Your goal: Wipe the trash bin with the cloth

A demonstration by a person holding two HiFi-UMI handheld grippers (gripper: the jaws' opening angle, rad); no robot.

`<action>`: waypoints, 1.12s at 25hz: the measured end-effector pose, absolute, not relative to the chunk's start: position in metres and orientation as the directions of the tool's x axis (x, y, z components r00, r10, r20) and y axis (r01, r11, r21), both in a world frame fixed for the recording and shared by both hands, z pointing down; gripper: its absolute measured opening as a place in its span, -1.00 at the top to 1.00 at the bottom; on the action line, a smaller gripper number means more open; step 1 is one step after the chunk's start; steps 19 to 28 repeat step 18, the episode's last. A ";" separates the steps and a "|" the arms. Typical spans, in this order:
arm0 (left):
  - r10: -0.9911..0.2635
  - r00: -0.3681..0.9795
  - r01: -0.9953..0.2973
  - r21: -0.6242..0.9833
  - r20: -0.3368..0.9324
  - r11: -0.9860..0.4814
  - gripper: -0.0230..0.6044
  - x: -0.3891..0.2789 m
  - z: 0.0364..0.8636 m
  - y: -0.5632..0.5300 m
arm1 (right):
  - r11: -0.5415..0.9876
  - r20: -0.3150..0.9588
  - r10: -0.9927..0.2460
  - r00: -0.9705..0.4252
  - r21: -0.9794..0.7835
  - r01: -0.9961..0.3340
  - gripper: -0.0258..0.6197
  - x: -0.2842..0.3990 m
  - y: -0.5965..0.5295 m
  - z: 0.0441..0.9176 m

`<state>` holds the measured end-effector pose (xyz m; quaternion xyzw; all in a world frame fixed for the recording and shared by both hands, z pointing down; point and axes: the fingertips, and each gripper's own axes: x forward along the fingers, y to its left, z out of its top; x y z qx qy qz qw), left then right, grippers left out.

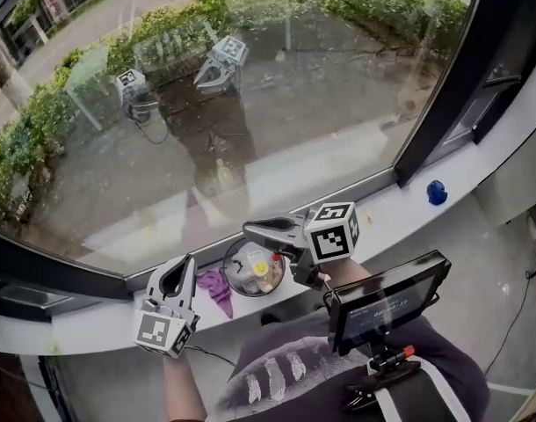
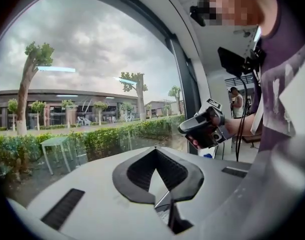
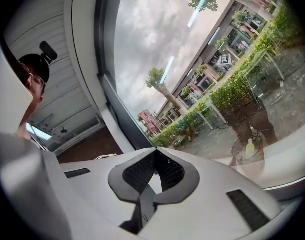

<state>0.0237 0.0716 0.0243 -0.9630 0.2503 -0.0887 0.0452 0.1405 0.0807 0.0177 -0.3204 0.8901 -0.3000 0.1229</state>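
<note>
In the head view a small round trash bin [image 1: 250, 271] with yellow and red litter inside stands by the white window sill [image 1: 400, 205]. A purple cloth [image 1: 217, 288] lies crumpled just left of the bin. My left gripper [image 1: 182, 264] is raised left of the cloth, shut and holding nothing. My right gripper [image 1: 249, 229] hovers above the bin, points left and is also shut and bare. The left gripper view shows its jaws [image 2: 155, 204] closed on nothing, with the right gripper [image 2: 205, 126] in a hand beyond. In the right gripper view the jaws [image 3: 142, 196] meet with nothing between them.
A large curved window [image 1: 250, 104] fills the far side, with a dark frame post [image 1: 444, 104] at the right. A small blue object [image 1: 437, 192] sits on the sill. A dark screen device [image 1: 387, 301] hangs at the person's chest.
</note>
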 end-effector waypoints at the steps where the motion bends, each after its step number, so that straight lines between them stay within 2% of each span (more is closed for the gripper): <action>1: -0.490 0.858 -0.474 -0.133 0.152 -0.871 0.94 0.032 0.022 0.077 | 0.612 -0.020 -0.641 -0.768 -0.617 -0.494 0.92 0.146 0.086 0.017; 5: -0.476 0.867 -0.466 -0.101 0.145 -0.879 0.94 0.059 0.015 0.090 | 0.591 0.030 -0.635 -0.772 -0.623 -0.511 0.92 0.155 0.094 0.017; 8: -0.451 0.882 -0.441 -0.099 0.138 -0.892 0.94 0.084 0.013 0.107 | 0.578 0.014 -0.626 -0.779 -0.663 -0.476 0.92 0.172 0.102 0.024; 13: -0.462 0.839 -0.433 -0.160 0.287 -0.887 0.94 0.149 0.017 0.181 | 0.562 -0.133 -0.532 -0.836 -0.794 -0.231 0.92 0.224 0.148 0.037; 18: -0.532 0.781 -0.519 -0.135 0.328 -0.844 0.94 0.166 0.027 0.211 | 0.554 -0.220 -0.476 -0.851 -0.827 -0.096 0.92 0.249 0.168 0.037; 28: -0.532 0.781 -0.519 -0.135 0.328 -0.844 0.94 0.166 0.027 0.211 | 0.554 -0.220 -0.476 -0.851 -0.827 -0.096 0.92 0.249 0.168 0.037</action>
